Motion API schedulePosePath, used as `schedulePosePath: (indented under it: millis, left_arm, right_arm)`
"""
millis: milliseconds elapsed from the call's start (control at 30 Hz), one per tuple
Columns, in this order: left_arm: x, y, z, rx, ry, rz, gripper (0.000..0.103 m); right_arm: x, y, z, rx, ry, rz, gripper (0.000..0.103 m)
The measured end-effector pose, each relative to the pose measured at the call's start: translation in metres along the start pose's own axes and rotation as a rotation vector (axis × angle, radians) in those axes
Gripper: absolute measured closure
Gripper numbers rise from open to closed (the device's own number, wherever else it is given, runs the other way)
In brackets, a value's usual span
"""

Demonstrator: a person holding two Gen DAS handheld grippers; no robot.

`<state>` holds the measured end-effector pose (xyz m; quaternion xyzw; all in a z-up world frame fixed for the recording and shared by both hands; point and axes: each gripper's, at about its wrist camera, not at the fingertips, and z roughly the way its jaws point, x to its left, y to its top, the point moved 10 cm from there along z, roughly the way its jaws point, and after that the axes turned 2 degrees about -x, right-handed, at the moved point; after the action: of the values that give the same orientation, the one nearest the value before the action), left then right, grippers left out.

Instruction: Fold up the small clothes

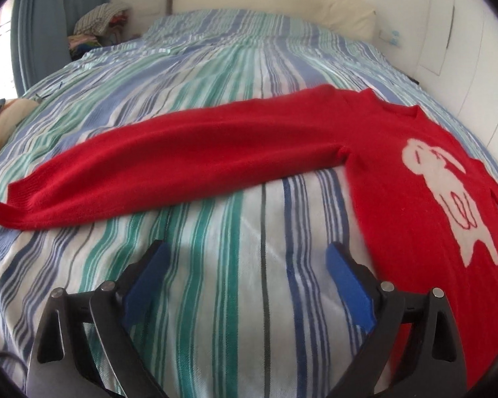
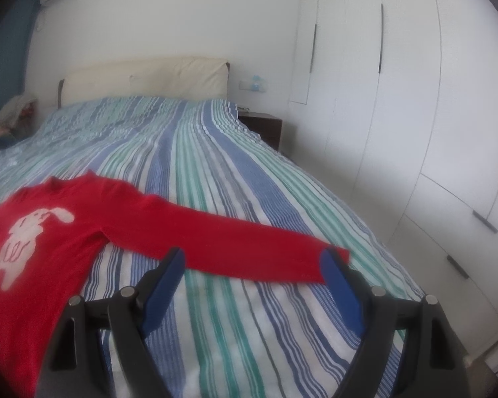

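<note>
On the striped bed, a small red knitted sweater lies flat with both sleeves spread out.

Both claws stand wide apart and grip nothing. The left claw hangs over bare blue, green and white striped bedcover, just short of the sweater's body, with one long sleeve stretched across ahead of it and a white rabbit figure on the chest off to the side. The right claw sits at the other sleeve, its cuff end just beside one blue pad, not pinched. A cream padded headboard and white wardrobe doors stand beyond the bed.
</note>
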<state>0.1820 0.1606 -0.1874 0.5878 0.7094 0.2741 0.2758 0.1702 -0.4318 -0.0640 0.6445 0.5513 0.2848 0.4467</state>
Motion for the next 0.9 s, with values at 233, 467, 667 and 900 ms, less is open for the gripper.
schedulePosePath:
  millis: [233,467,667,900]
  left_arm:
    - [-0.0029,-0.0037,0.005,0.015,0.033,0.021,0.004]
    - [-0.0019,-0.0047,0.0072,0.025,0.046,0.024,0.002]
    - [-0.0024,-0.0066,0.008,0.033,0.05,0.028,0.001]
    - [-0.0025,-0.0065,0.008,0.032,0.05,0.028,0.001]
  right_arm:
    - [-0.0011,-0.0011,0.0006,0.004,-0.001,0.007,0.021]
    - [-0.0047,-0.0016,0.0016,0.008,0.0,0.022,0.021]
    - [-0.0049,-0.0012,0.0019,0.005,-0.001,0.02,0.021]
    - [-0.0045,-0.0021,0.0018,0.004,-0.002,0.017,0.021]
